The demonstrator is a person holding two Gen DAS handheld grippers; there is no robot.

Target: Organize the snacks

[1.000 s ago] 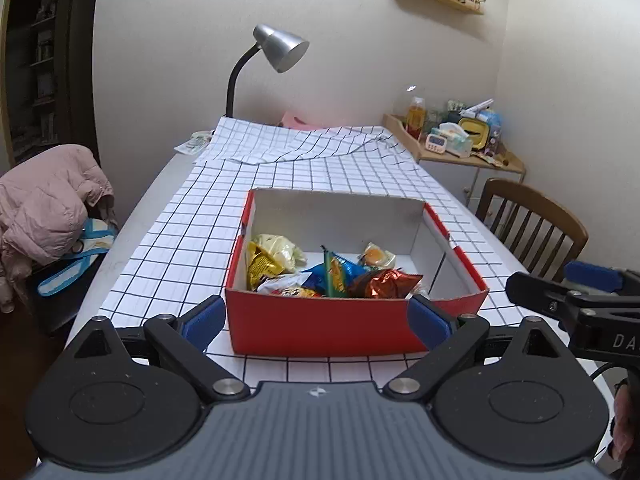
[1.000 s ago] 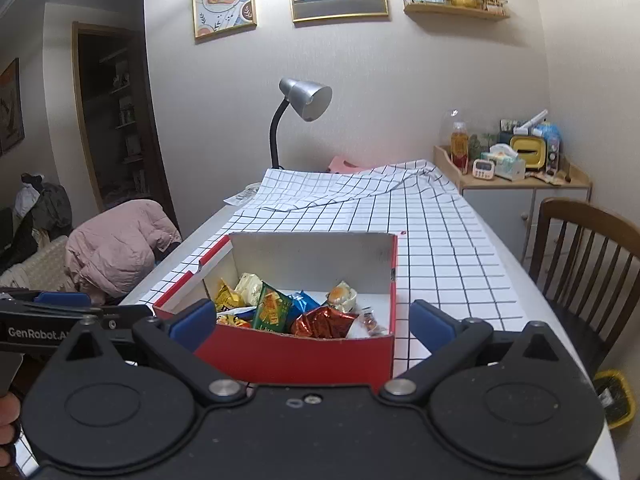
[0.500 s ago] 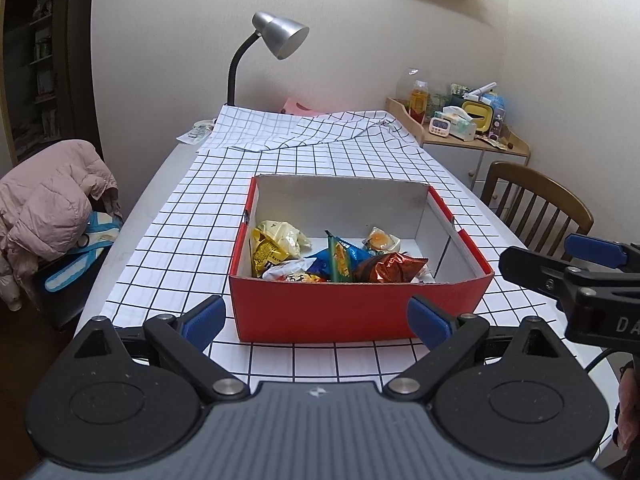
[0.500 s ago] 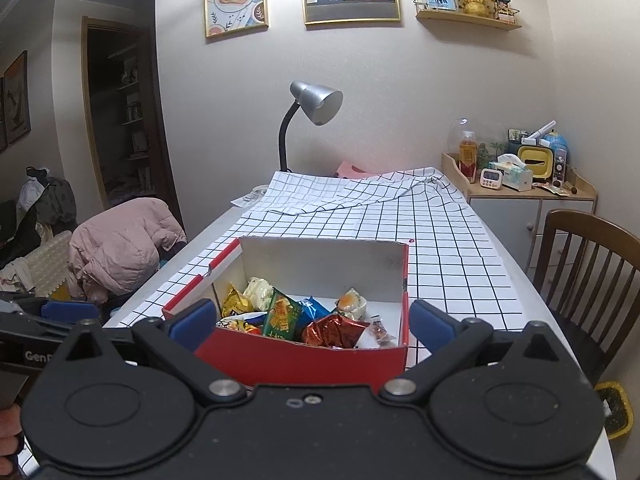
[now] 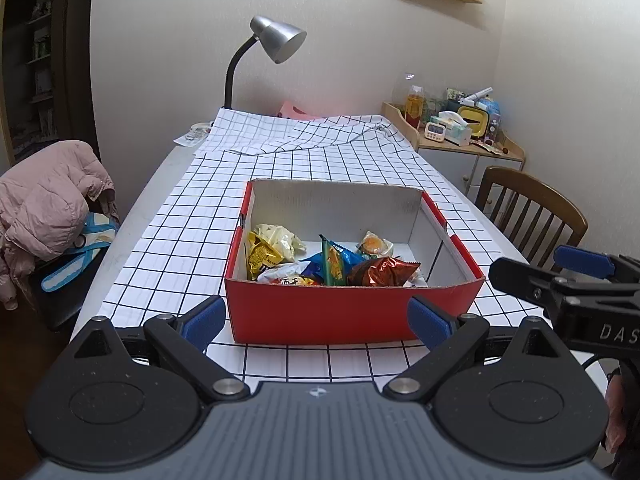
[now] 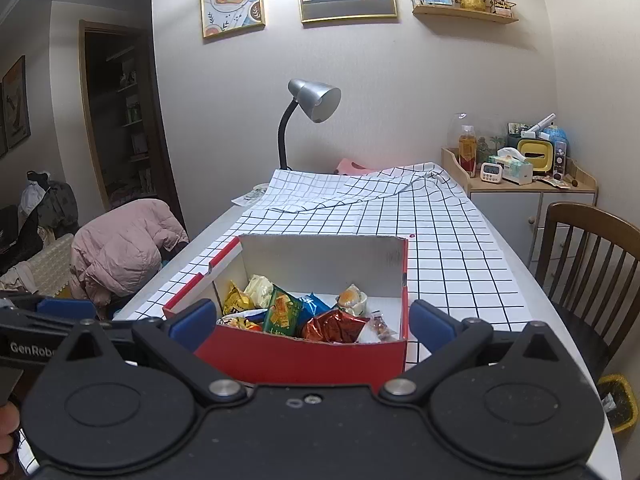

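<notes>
Nearest, the left gripper (image 5: 314, 322) and right gripper (image 6: 310, 322) both gape wide and empty before the red cardboard box (image 5: 352, 312) on the black-gridded white tablecloth (image 5: 180, 240), holding crinkly foil snack packets (image 5: 320, 260), with a silver gooseneck lamp (image 5: 276, 40) beyond.

Box (image 5: 352, 312) sits on checked cloth (image 5: 176, 248) covering the tabletop (image 5: 132, 220). Snack packets (image 5: 332, 264) heaped in box's near half; far half bare. Lamp (image 5: 276, 40) at tabletop's far end, behind box. Chair (image 5: 532, 212) right of tabletop, cabinet (image 5: 460, 160) behind it. Jacket (image 5: 44, 208) off left. Left gripper (image 5: 314, 322) before box; right gripper (image 6: 312, 322) beside it on the right
</notes>
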